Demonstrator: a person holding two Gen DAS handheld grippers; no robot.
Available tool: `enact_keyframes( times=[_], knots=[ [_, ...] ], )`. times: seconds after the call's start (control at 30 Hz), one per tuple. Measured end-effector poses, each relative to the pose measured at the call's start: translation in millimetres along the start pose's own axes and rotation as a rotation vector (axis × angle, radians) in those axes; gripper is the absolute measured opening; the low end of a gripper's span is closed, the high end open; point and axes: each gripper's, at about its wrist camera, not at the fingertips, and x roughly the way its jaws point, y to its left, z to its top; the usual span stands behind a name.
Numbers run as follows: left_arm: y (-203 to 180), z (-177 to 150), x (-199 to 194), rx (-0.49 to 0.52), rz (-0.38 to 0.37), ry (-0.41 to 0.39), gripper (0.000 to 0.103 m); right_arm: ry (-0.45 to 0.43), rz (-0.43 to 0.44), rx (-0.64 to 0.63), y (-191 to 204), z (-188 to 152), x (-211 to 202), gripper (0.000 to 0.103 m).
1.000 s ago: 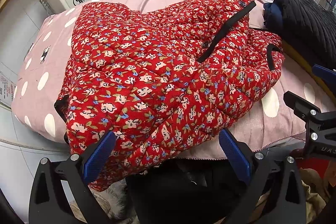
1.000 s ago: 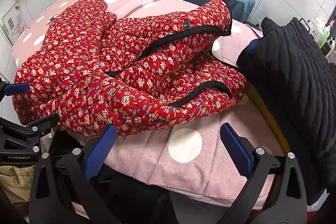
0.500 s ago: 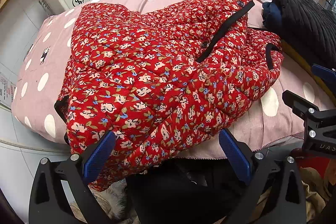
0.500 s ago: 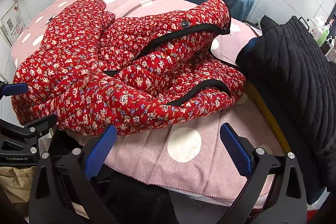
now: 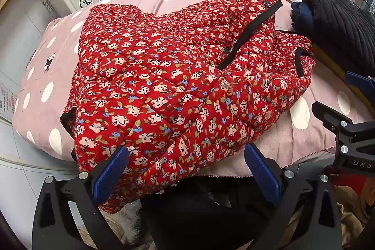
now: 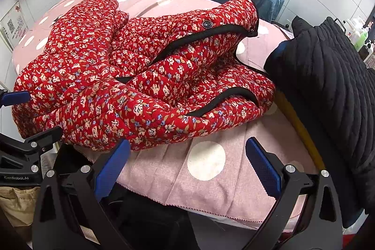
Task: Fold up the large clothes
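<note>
Left wrist view: both the left gripper (image 5: 186,170) and right gripper (image 6: 187,165) stand wide, holding nothing. A red jacket (image 5: 178,90) lies crumpled on the bed (image 6: 206,179), overhanging its near edge. Likely soft, bulky, springy; pinch the black-trimmed hem.

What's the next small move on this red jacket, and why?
Probably ease the open left gripper forward and close on the red floral jacket hem draped over the bed's near edge: the jacket lies crumpled and unfolded, and neither it nor the open right gripper holds anything.
</note>
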Motion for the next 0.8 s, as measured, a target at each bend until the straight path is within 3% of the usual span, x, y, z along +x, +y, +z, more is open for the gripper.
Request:
enact_keyframes(
  times=[0.8],
  knots=[
    [-4.4, 0.6, -1.6, 0.01, -0.016, -0.01, 0.097, 0.02, 0.0, 0.004, 0.0, -1.5, 6.3, 0.097]
  ],
)
